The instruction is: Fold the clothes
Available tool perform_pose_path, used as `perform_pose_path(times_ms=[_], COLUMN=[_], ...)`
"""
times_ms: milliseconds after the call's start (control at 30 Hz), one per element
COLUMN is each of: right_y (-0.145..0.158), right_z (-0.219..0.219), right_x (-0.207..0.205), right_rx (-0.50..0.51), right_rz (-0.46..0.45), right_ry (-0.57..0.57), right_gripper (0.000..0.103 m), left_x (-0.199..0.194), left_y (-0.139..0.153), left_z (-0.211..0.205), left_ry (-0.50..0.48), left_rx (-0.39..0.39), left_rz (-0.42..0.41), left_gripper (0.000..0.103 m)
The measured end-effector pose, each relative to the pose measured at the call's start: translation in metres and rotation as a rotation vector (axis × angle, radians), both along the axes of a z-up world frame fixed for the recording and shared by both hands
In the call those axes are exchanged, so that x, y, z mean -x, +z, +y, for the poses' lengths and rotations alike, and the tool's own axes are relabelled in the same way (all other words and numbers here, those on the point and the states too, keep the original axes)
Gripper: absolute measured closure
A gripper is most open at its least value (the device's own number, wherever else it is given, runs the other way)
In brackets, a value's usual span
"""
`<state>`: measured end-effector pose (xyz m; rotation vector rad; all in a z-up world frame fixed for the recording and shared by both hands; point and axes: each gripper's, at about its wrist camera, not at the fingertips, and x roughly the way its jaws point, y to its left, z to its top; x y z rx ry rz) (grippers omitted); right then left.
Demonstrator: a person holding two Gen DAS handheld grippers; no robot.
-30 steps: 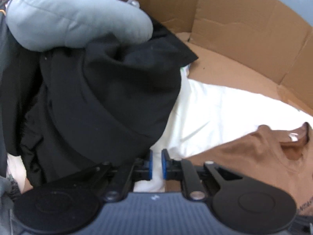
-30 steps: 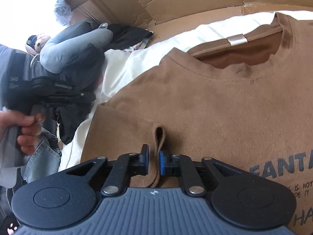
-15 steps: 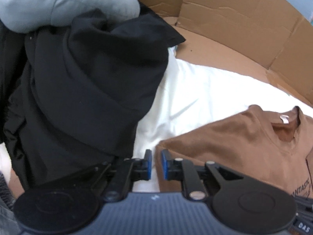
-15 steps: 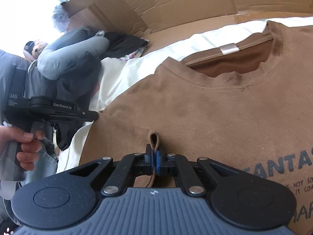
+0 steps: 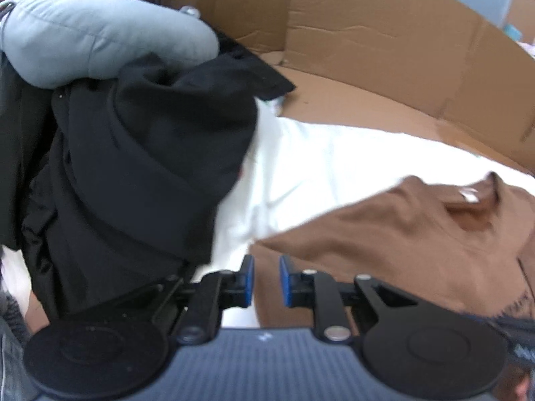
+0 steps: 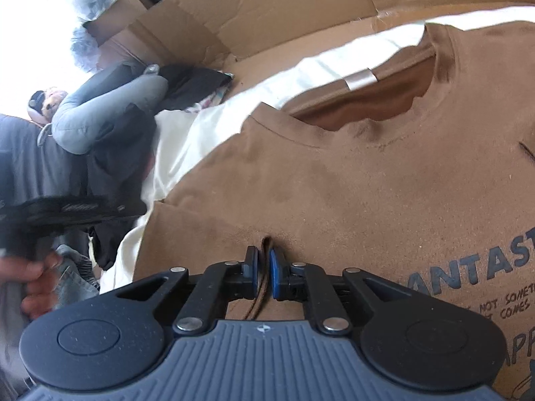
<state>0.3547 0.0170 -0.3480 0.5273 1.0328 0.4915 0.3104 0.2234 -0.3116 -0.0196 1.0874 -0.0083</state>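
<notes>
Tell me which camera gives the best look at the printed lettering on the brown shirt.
The right wrist view. The dark lettering on the brown shirt is large and sharp enough to make out letters there. The left wrist view catches only a blurred dark trace of the print at its right edge, beside the shirt's collar and shoulder.

Flattened brown corrugated cardboard sheets (image 5: 384, 50) stand creased as walls behind a white cloth-covered surface (image 5: 317, 167). Bright, washed-out daylight (image 6: 30, 23) glares at the upper left of the right wrist view.
</notes>
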Motion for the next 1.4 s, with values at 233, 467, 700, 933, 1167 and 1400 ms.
perform_pose_path(times_ms=[233,467,700,933,1167,1400], right_y=[0.0,0.006,0.017,0.035,0.014,0.004], right_z=[0.004,0.01,0.004,0.011,0.035,0.027], right_x=[-0.006,-0.006,0.008,0.032,0.03,0.024], right_rx=[0.019,0.083,0.129,0.072,0.077,0.147], right_rz=[-0.011,-0.068,-0.102,-0.171,-0.091,-0.095], right_ry=[0.032,0.028,-0.048,0.041,0.135,0.118], right_gripper=[0.102,0.102,0.094,0.093,0.093,0.099], left_x=[0.017,0.02,0.021,0.063,0.064,0.076], left_y=[0.006,-0.015,-0.046,-0.019,-0.051,-0.06], left_z=[-0.022,-0.025,-0.034,-0.02,-0.014,-0.017], left_ry=[-0.074,-0.059,-0.029,-0.046,0.022,0.04], left_rx=[0.081,0.104,0.073,0.12,0.154,0.148], left_rz=[0.058,0.098,0.08,0.019,0.035,0.019], left_gripper=[0.094,0.094,0.093,0.092,0.092,0.094])
